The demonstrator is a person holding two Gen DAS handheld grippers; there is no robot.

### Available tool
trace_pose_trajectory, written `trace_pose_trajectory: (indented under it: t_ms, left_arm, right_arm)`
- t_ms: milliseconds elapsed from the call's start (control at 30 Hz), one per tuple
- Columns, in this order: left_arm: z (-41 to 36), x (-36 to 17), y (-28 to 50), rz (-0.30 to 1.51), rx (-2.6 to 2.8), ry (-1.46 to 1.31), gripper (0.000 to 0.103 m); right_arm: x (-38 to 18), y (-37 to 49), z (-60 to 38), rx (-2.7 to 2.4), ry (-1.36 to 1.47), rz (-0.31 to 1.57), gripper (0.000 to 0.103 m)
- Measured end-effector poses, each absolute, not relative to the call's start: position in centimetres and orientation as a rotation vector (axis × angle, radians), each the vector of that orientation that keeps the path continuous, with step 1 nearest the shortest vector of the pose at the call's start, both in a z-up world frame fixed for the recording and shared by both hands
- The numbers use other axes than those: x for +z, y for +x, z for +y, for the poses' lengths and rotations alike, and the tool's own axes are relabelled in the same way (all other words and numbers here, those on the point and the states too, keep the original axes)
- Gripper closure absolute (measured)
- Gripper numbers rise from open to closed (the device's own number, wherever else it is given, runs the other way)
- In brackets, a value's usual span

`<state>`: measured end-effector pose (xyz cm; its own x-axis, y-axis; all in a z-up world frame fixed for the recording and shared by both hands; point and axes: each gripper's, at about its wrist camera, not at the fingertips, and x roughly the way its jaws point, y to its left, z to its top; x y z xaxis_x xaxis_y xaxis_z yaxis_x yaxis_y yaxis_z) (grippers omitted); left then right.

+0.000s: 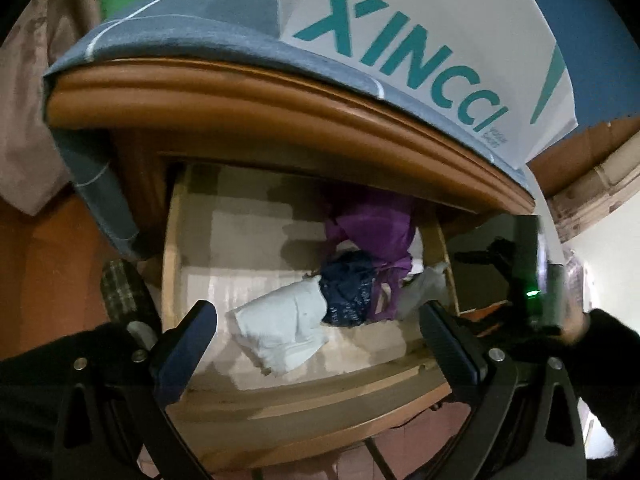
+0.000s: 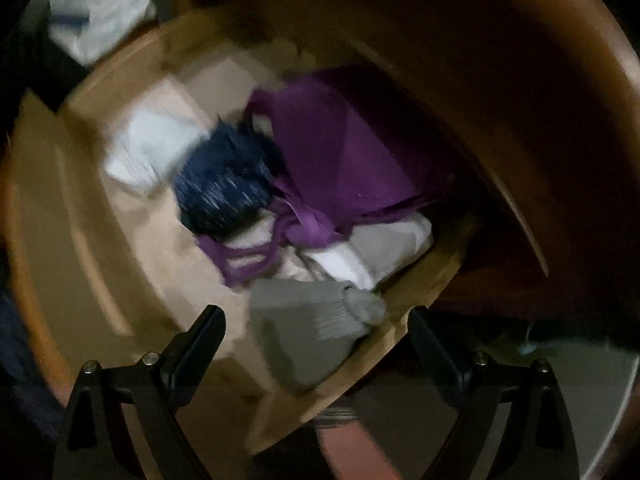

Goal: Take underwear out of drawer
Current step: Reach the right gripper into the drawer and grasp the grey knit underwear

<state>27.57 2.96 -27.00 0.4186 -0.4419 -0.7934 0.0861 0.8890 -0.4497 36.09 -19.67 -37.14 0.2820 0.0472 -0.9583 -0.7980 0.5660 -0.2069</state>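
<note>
The wooden drawer (image 1: 304, 400) stands pulled open under the table top. Inside lie a folded white garment (image 1: 280, 324), a dark blue patterned garment (image 1: 348, 292) and a purple garment (image 1: 376, 224). My left gripper (image 1: 316, 320) is open and empty, held above the drawer's front, its fingers either side of the white garment. In the blurred right wrist view the same drawer (image 2: 80, 200) holds the white garment (image 2: 156, 148), the blue one (image 2: 224, 188), the purple one (image 2: 340, 152) and a grey knitted piece (image 2: 304, 328). My right gripper (image 2: 316, 328) is open and empty above the grey piece.
A blue-grey cloth (image 1: 168, 32) and a white bag with teal letters (image 1: 420, 48) lie on the table top above the drawer. The right gripper's body (image 1: 532, 276) shows at the drawer's right side. A white cloth or bag (image 2: 96, 4) lies outside the drawer.
</note>
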Motion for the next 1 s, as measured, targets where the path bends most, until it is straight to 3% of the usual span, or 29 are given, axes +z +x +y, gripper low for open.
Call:
trace_pose_trajectory:
  t_ms: [167,267,533,1000]
  left_arm:
    - [1.7,-27.0,27.7,1.092,-0.376,-0.307,0.003]
    - [1.2,-27.0,27.7,1.091,-0.393,-0.288,0.003]
    - [0.9,-27.1,27.9,1.086,-0.383,-0.288,0.003]
    - [0.1,-26.8,28.0,1.069,-0.380,-0.282,0.003]
  right_arm:
    - [-39.2,36.0,-18.9,0.632,-0.930,1.138,0.009]
    - [-38.9,36.5,-18.9,0.648,-0.872,1.193,0.069]
    - [-38.2,34.0,-18.1,0.692,-0.885,1.220,0.083]
    - [-22.0,28.5,-19.2,0.640,-0.678,0.960,0.084]
